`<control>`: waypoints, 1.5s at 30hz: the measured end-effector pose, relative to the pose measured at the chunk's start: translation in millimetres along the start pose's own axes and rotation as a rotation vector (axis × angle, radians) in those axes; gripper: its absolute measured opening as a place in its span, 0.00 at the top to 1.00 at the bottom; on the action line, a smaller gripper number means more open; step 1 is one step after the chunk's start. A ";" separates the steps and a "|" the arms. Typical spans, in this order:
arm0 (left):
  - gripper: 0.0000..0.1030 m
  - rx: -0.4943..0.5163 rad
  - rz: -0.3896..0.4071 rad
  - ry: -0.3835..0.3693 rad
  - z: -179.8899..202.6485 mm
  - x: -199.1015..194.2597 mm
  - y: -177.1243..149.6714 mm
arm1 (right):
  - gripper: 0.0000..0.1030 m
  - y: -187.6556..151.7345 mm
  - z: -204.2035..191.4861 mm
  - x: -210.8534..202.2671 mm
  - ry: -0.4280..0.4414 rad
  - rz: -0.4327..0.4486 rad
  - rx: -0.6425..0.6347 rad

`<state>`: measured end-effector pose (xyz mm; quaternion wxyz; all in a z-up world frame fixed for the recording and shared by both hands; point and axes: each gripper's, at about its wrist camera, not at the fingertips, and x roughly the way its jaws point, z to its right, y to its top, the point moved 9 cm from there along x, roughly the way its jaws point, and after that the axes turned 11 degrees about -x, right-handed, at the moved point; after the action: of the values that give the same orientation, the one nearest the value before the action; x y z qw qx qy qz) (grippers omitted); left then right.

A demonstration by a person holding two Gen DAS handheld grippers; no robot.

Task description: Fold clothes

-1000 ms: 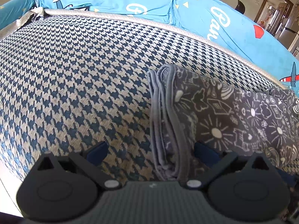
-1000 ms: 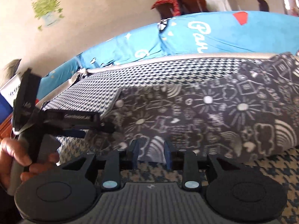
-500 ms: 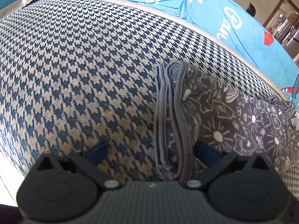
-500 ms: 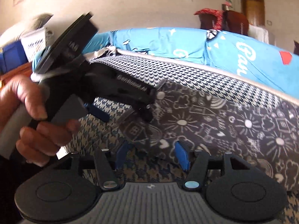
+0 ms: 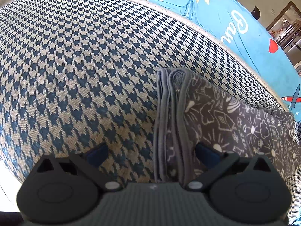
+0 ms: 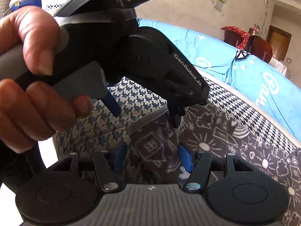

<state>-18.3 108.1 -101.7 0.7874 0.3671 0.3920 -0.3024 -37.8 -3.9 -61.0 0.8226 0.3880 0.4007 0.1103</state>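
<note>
A folded grey garment printed with white doodles lies on the houndstooth seat. In the left wrist view, my left gripper is open above its stacked hemmed edge, which runs between the fingers close to the right one. From the right wrist view, a hand holds the left gripper, one finger tip touching the garment. My right gripper is open, with the garment's near corner lying between its blue pads.
A blue sheet with white lettering covers the backrest behind the seat. The seat's front edge drops off at lower left. A wooden chair with a red cloth and a doorway stand in the far room.
My right gripper opened wider and swung left to the garment's folded corner. The left gripper tipped down closer over the hemmed edge and stayed open.
</note>
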 end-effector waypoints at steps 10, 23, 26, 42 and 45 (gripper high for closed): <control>0.00 0.012 -0.039 -0.026 21.9 19.8 5.7 | 0.64 -0.9 9.3 14.5 -0.043 0.017 -0.014; 0.01 0.008 -0.185 -0.211 77.0 64.2 23.6 | 0.77 9.0 32.6 -0.3 -0.036 0.089 0.092; 0.18 0.038 -0.186 -0.201 87.7 73.8 25.9 | 0.77 6.6 30.6 3.8 -0.041 0.080 0.066; 0.48 0.033 -0.182 -0.193 78.9 71.0 26.5 | 0.48 -14.0 10.2 27.2 -0.087 0.022 -0.049; 0.45 0.045 -0.175 -0.186 74.7 70.3 27.5 | 0.50 -16.1 10.4 30.3 -0.104 0.025 -0.079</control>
<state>68.0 49.0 -119.7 0.7826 0.3194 0.3408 -0.4115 -12.3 -5.5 -86.2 0.8556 0.3655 0.3478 0.1159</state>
